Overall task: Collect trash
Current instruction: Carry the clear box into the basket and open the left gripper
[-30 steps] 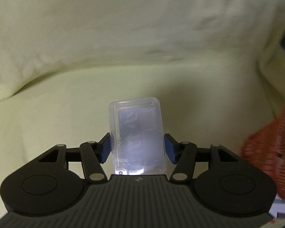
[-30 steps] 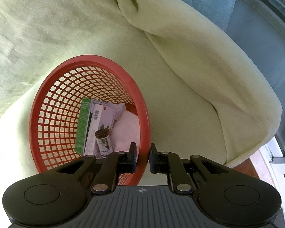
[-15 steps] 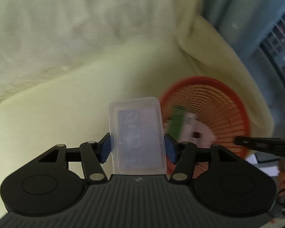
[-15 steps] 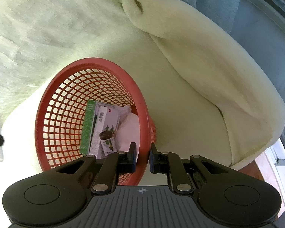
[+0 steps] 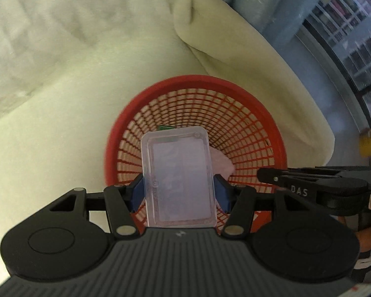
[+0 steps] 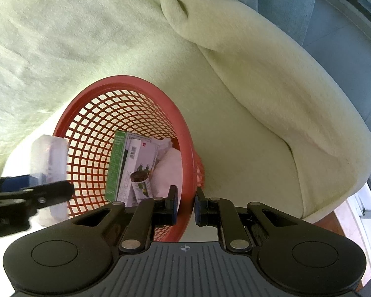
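Left gripper: matte black body with a ribbed grey top plate bearing a small white emblem, two round recessed discs, linkage arms fastened with silver rivets, blue fingers. Right gripper: same build, crosshair emblem on the plate, dark fingers. Its side shows white lettering "DAS" and a small handwritten label.

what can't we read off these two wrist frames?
- Clear plastic case: contents unreadable in the left wrist view; blurred in the right wrist view.
- Red basket: floor hidden by the case, left wrist view.
- Small jar: label too small, right wrist view.
- Basket's near rim: covered by the right hand-held gripper.
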